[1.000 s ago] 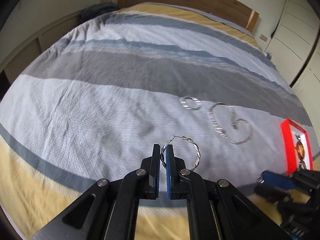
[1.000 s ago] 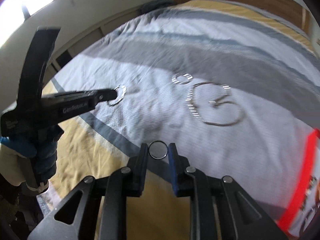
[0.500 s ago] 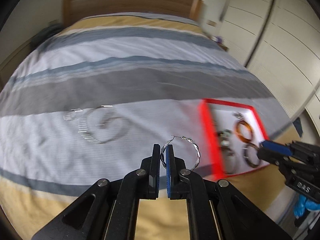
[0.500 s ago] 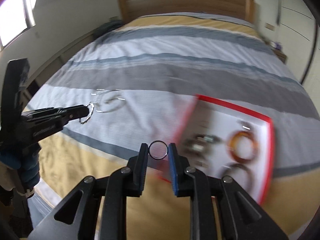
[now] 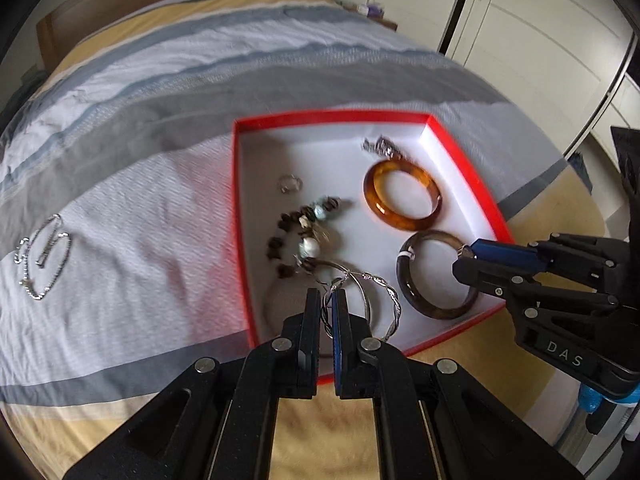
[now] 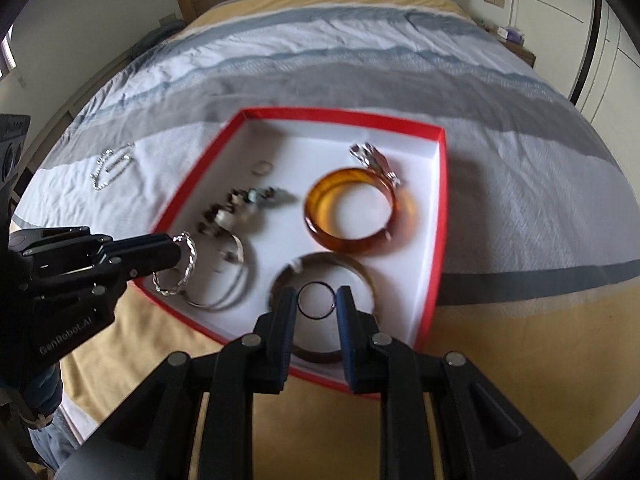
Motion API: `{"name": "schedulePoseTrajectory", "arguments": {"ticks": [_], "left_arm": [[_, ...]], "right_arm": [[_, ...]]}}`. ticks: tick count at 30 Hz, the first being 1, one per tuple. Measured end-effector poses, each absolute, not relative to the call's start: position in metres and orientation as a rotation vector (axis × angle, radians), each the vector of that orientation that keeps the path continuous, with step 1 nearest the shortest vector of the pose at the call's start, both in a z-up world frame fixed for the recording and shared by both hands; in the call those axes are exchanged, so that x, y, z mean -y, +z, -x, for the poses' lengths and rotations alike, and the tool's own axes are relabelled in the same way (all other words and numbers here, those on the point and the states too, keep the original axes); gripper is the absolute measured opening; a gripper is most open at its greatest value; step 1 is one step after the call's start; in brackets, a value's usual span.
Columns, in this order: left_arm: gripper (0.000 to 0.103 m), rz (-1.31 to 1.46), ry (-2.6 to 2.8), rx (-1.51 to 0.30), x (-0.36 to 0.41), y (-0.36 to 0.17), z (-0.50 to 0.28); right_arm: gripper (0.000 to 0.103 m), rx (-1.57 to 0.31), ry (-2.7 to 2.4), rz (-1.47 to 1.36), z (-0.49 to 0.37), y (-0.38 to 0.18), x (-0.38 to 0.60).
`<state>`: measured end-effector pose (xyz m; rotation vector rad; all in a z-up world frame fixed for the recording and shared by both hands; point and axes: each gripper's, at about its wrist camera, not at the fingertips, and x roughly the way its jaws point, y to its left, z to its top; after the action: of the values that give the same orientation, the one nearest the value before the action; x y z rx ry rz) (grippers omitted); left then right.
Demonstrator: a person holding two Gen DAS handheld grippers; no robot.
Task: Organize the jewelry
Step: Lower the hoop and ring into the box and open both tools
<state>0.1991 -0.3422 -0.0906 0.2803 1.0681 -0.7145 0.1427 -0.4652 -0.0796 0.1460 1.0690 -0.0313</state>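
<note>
A second earlier both grippers were out over the striped bedspread (image 5: 152, 216), with the silver chain (image 5: 42, 264) close ahead and the red tray (image 5: 239, 240) only a sliver at the right edge. Both swung right. By now the left gripper (image 5: 327, 312), clamping the twisted hoop earring (image 5: 390, 300), had come over the tray's near-left corner, and the chain had slid far to the left. The right gripper (image 6: 316, 300), pinching the thin dark ring (image 6: 316, 301), had arrived above the dark bangle (image 6: 362, 276) at the tray's near edge. The frames were motion-blurred, so whether either piece touched the tray floor could not be told.
</note>
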Motion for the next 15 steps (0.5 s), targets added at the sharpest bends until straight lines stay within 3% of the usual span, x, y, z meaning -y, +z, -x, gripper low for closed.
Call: {"name": "schedulePoseTrajectory", "arguments": {"ticks": [7, 15], "left_arm": [[0.005, -0.315, -0.671, -1.153, 0.35, -0.121, -0.209], [0.007, -0.281, -0.647, -1.184, 0.347, -0.12, -0.217]], "right_arm": [[0.019, -1.133, 0.001, -0.074, -0.153, -0.101, 0.465], [0.02, -1.169, -0.009, -0.04, -0.156, -0.106, 0.462]]}}
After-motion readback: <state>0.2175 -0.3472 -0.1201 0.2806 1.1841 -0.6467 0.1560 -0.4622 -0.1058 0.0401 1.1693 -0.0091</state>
